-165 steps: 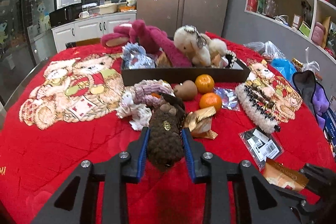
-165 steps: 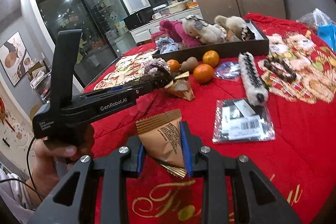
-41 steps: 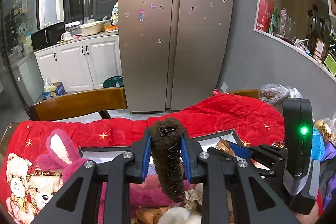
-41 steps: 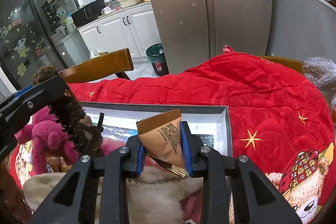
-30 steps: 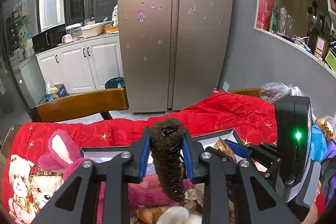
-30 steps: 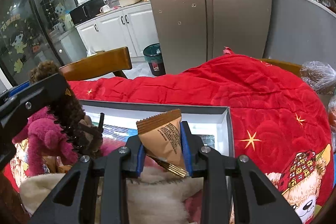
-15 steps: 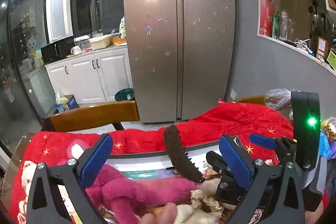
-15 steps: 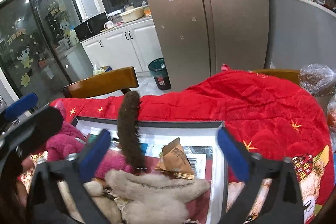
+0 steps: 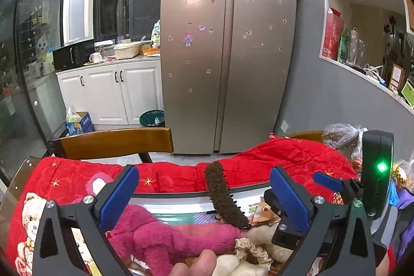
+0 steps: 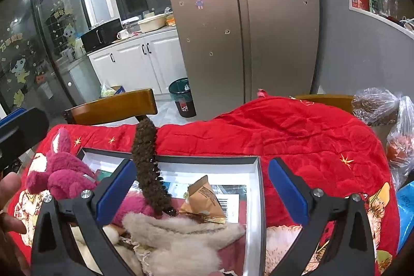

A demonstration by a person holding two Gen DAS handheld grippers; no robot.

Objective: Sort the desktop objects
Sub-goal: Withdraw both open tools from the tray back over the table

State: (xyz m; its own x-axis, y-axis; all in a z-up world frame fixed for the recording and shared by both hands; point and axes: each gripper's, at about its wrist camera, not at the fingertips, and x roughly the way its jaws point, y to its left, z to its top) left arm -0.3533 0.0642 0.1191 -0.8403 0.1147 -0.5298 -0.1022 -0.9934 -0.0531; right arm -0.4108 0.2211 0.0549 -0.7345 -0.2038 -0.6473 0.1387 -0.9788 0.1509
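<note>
Both grippers hang open over the dark box (image 10: 261,188) on the red cloth. My left gripper (image 9: 204,195) is open and empty; the brown fuzzy hair claw (image 9: 223,195) stands tilted in the box between its fingers, free of them. My right gripper (image 10: 199,188) is open and empty; the brown snack packet (image 10: 204,198) lies in the box below it, next to the hair claw (image 10: 148,167). A pink plush toy (image 9: 165,237) (image 10: 62,170) and a cream plush toy (image 10: 176,239) fill the near part of the box.
A wooden chair back (image 9: 113,141) stands behind the table, with a steel fridge (image 9: 227,56) beyond. Plastic bags (image 10: 380,105) sit at the table's right edge. The right gripper's body (image 9: 375,177) shows at right in the left wrist view.
Both grippers opened about half a second ago. The hair claw and the snack packet dropped into the box. Both grippers have since lifted slightly.
</note>
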